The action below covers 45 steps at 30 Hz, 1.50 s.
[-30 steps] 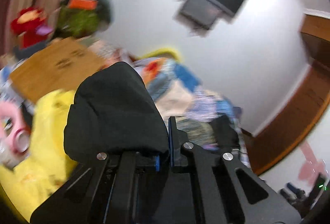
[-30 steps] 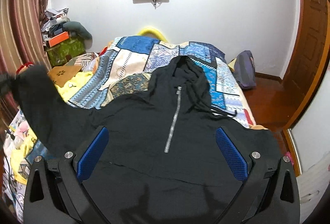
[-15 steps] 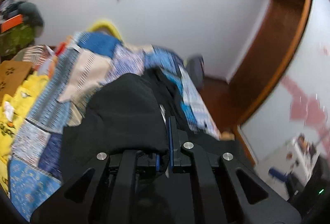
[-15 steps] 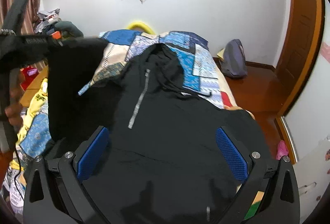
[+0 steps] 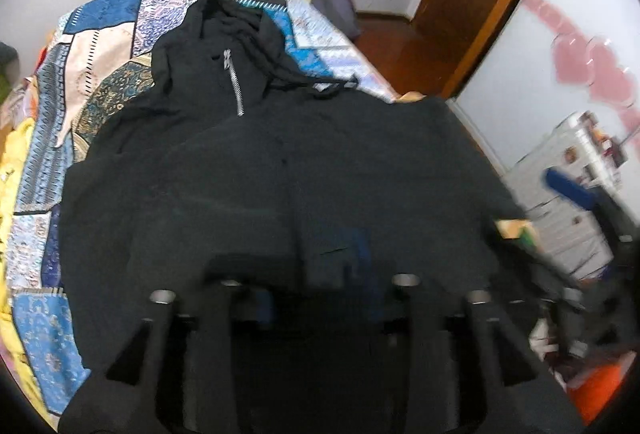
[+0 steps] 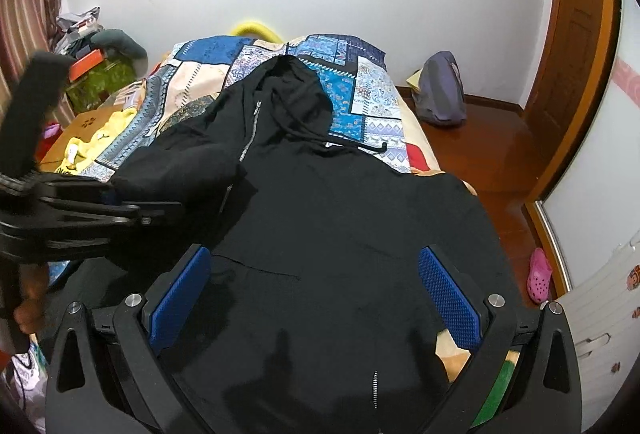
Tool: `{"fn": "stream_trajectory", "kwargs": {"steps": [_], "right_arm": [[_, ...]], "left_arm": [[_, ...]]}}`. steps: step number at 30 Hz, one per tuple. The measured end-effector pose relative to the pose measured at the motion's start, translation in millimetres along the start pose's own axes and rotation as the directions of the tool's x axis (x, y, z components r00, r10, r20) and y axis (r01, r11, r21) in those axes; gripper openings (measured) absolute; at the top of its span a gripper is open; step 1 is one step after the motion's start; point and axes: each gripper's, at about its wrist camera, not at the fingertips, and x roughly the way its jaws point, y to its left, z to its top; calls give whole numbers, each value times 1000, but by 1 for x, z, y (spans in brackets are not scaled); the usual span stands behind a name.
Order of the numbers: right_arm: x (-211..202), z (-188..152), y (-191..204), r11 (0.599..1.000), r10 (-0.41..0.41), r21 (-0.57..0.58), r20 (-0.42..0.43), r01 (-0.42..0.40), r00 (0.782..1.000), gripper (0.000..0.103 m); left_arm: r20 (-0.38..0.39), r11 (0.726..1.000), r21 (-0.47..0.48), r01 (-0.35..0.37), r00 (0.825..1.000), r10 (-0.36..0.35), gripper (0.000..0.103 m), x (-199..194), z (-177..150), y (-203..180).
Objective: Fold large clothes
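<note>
Bed: the bed [image 6: 362, 102], under its blue patchwork cover, carries the whole job. It gives a broad flat place to spread a big garment, which I judge is why the folding happens here.

Hoodie: the black hoodie [image 6: 340, 218] lies front up across the cover, hood toward the far wall, hem toward us, so both sides can be turned in over the chest.

Sleeve: the left sleeve [image 6: 180, 164] now lies folded in over the front, covering the lower run of the zipper [image 6: 250, 132]. That looks like the first side of the fold; the right side is not yet brought in.

Right gripper: the right gripper [image 6: 314, 286] hovers over the lower front with its blue pads spread wide and nothing between them, likely waiting its turn on the other side.

Left gripper: the left gripper [image 6: 160, 212] reaches in from the left at the folded sleeve, and its jaws are opening. Its own camera is blurred there, so I can't swear the cloth is fully free, but the sleeve seems to lie flat on the chest, not pinched.

Drawstring: the hood's drawstring [image 6: 344, 142] trails right onto the cover; it could want tucking before the last fold.
</note>
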Motion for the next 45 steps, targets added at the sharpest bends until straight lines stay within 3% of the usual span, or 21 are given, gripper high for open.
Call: {"fn": "stream_trajectory", "kwargs": {"steps": [2,5,9,11,13,17,19,21,25,29,33,38,41,45], "right_arm": [[1,1,3,1000,8,4,-6,-8,1000,103],[4,5,13,1000,31,2,-19,-31,999,103],[10,10,31,996,87,-12,-40,-88,995,103],[15,13,42,992,119,-25,-57,-120,991,103],[23,16,55,989,136,-45,-75,-139,988,103],[43,19,91,985,131,-99,-121,-143,984,103],[51,17,107,980,137,-123,-149,-156,979,103],[62,12,126,971,141,-165,-185,-172,972,102],[87,2,154,952,73,-272,-243,-140,967,100],[108,-1,165,930,37,-337,-307,-144,951,89],[113,5,163,935,18,-337,-273,-113,962,78],[124,8,160,935,100,-299,-292,-190,951,41],[121,16,154,945,147,-245,-270,-215,952,27],[101,30,138,961,173,-182,-198,-210,965,17]], "left_arm": [[43,1000,-21,21,999,-20,58,-19,0,2],[93,1000,-14,9,996,-8,60,-48,1,10],[186,998,-8,-70,980,70,73,-87,-5,34],[224,993,-31,-118,967,122,85,-105,-14,52],[249,983,-60,-174,951,184,88,-114,-23,74],[208,946,-113,-305,923,323,88,-113,-49,118],[165,940,-148,-307,930,329,88,-106,-63,140],[120,946,-173,-275,947,297,88,-95,-79,157],[54,944,-167,-285,953,297,88,-70,-106,175],[-25,946,-161,-280,960,280,88,-43,-127,181],[-63,947,-180,-267,964,260,88,-24,-139,186],[-59,946,-238,-220,975,212,88,-15,-141,193],[-57,941,-254,-223,975,216,88,-16,-139,196],[-85,928,-288,-237,971,222,88,-15,-136,202]]}}
